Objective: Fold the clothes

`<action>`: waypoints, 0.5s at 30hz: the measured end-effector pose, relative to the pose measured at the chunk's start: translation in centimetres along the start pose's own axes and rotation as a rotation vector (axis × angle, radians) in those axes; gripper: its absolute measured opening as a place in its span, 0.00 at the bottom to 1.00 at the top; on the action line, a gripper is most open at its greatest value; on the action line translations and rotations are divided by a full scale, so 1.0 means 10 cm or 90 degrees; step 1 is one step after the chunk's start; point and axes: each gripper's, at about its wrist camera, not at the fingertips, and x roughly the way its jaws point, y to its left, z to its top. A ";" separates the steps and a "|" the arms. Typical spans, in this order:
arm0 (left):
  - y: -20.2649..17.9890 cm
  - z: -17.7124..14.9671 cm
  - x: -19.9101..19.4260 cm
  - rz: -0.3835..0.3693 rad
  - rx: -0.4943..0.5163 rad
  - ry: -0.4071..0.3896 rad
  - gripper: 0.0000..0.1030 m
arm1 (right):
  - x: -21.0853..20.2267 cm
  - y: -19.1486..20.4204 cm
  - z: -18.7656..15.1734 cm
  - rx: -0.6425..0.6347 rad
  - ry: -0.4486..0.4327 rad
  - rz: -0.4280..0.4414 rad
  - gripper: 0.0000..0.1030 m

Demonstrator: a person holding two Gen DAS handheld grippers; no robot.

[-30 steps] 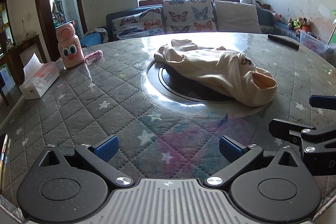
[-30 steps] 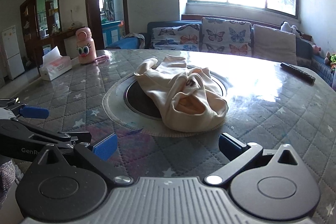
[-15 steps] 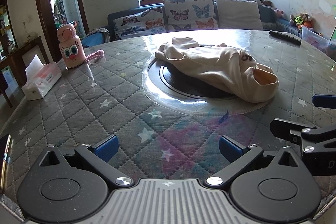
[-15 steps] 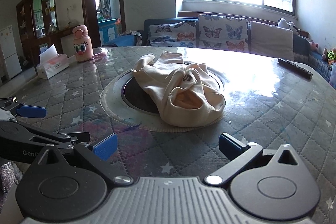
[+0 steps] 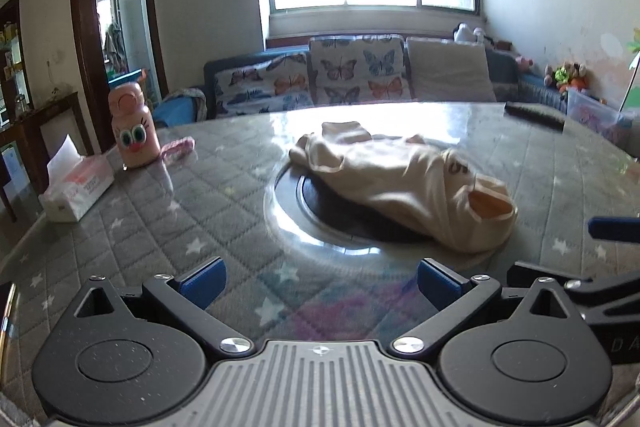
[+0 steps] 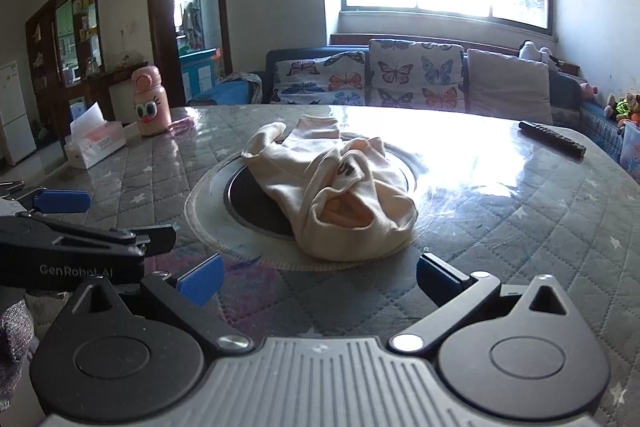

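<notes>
Both grippers: your left gripper and right gripper gape wide, holding nothing
Garment: cream garment crumpled mid-frame on the table
Tissue box: tissue box left; one tissue sticking out

Soft matt cream cloth garment lies on a glossy, quilted-looking table.

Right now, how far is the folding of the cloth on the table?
Nothing is folded yet: the garment lies crumpled in a heap on the table. Nothing is in hand: the left gripper and right gripper are open, short of it. Left: grasp, spread flat, fold.
</notes>
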 end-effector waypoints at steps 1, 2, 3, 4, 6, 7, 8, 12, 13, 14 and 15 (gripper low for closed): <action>-0.02 0.02 0.00 -0.001 -0.001 -0.003 1.00 | -0.01 -0.01 0.01 0.003 -0.002 -0.002 1.00; -0.04 0.04 0.00 -0.002 -0.003 -0.006 1.00 | -0.01 -0.02 0.02 0.004 -0.004 -0.004 1.00; -0.04 0.06 0.00 -0.004 -0.006 -0.008 1.00 | -0.02 -0.02 0.02 0.005 -0.005 -0.007 1.00; -0.04 0.08 0.01 -0.004 -0.008 -0.008 1.00 | -0.02 -0.03 0.03 0.006 -0.007 -0.010 1.00; -0.04 0.12 0.02 -0.006 -0.015 -0.007 1.00 | -0.04 -0.04 0.04 0.009 -0.010 -0.012 1.00; -0.05 0.13 0.02 -0.010 -0.019 -0.006 1.00 | -0.04 -0.05 0.04 0.013 -0.011 -0.014 1.00; -0.05 0.14 0.02 -0.013 -0.022 -0.006 1.00 | -0.04 -0.06 0.04 0.015 -0.012 -0.014 1.00; -0.05 0.17 0.03 -0.023 -0.036 -0.003 1.00 | -0.06 -0.07 0.05 0.015 -0.014 -0.018 1.00; -0.05 0.18 0.03 -0.024 -0.038 -0.003 1.00 | -0.06 -0.07 0.05 0.015 -0.014 -0.017 1.00; -0.05 0.18 0.03 -0.025 -0.039 -0.002 1.00 | -0.06 -0.07 0.05 0.015 -0.014 -0.018 1.00; -0.05 0.18 0.03 -0.025 -0.040 -0.002 1.00 | -0.07 -0.07 0.05 0.015 -0.014 -0.019 1.00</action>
